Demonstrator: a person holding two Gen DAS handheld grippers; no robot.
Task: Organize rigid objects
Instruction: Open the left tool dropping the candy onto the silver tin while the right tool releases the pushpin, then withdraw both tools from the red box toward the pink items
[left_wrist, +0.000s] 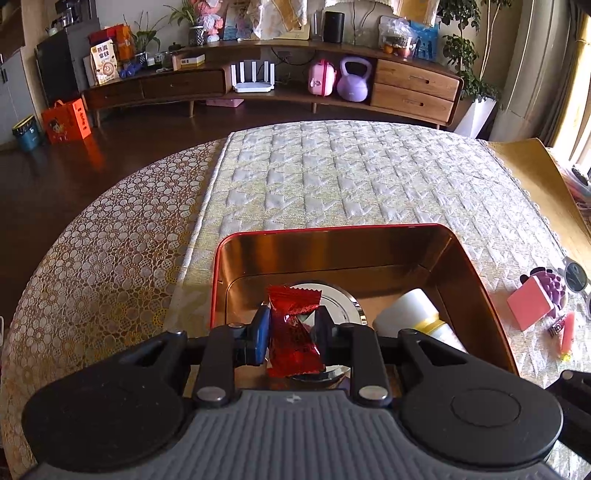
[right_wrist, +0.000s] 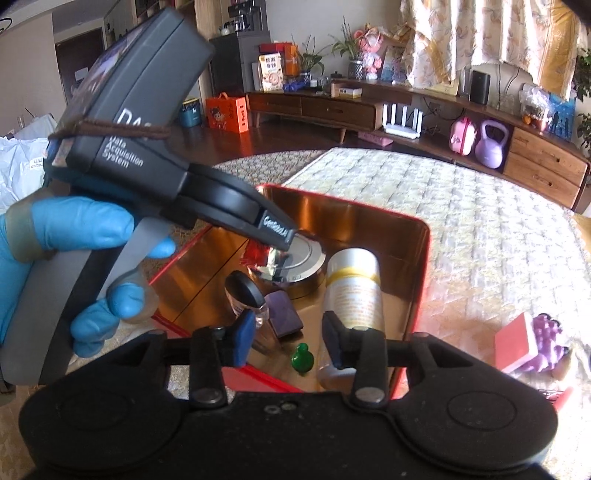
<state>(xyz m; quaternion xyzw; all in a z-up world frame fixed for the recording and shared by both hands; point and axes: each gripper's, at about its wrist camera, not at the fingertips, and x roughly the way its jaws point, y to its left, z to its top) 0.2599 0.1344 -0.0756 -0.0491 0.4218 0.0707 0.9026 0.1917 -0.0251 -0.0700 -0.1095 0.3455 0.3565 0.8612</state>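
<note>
My left gripper is shut on a red candy wrapper and holds it over the open red tin with a gold inside. In the right wrist view the left gripper reaches into the tin from the left, the red wrapper at its tips. In the tin lie a round silver disc, a white bottle, a dark purple block, a small glass jar with a black lid and a green figure. My right gripper is open and empty above the tin's near edge.
A pink block, a purple toy, a round black watch-like item and a pink clipper lie on the quilted cloth right of the tin. A TV cabinet stands beyond the table.
</note>
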